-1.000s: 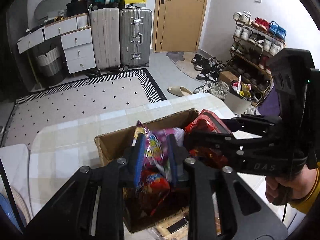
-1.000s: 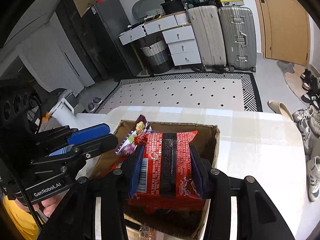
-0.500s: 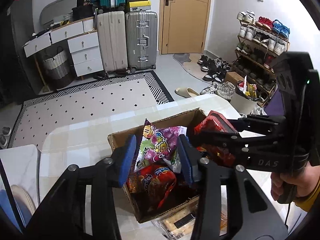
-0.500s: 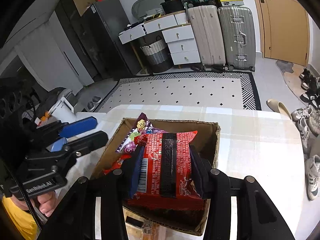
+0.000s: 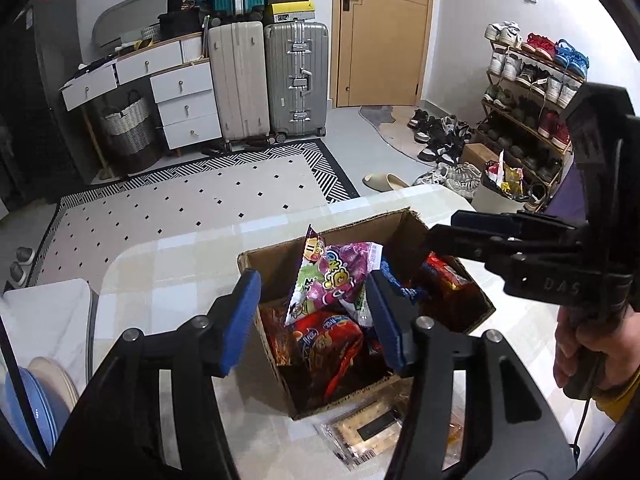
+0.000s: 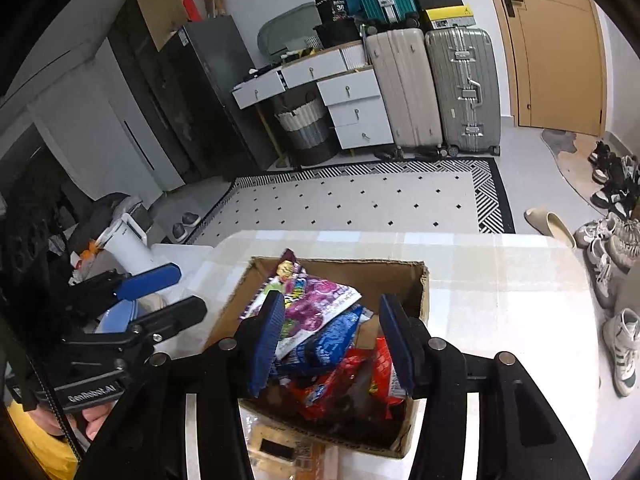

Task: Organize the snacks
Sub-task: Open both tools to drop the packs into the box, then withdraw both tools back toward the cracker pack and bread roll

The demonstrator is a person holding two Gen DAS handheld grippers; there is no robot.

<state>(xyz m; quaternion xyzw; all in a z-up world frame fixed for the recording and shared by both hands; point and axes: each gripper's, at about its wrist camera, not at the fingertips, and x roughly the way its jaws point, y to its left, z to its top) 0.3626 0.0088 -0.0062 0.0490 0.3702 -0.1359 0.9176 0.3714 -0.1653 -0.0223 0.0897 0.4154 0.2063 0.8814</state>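
An open cardboard box (image 5: 272, 258) (image 6: 418, 280) on the table holds several snack packets. A purple packet (image 5: 334, 276) (image 6: 316, 300) leans on top, over a red one (image 5: 328, 336) and a blue one (image 6: 328, 344). My left gripper (image 5: 312, 320) hovers above the box's near left part. Its jaws are opening, and the pads touch nothing. Over the box's near right, my right gripper (image 6: 330, 344) is opening too. The red packet (image 6: 380, 372) it held lies loose in the box below. Each gripper also shows in the other's view: left gripper (image 6: 164, 298), right gripper (image 5: 452, 232).
A clear-wrapped cracker pack (image 5: 360, 432) (image 6: 276, 452) lies on the checked tablecloth (image 5: 168, 280) just in front of the box. Blue and cream plates (image 5: 28, 396) sit at the left. Beyond the table are a rug, suitcases and a shoe rack.
The left jaws opened off the purple packet and drew back and up. The right jaws spread and the red packet dropped from them into the box.
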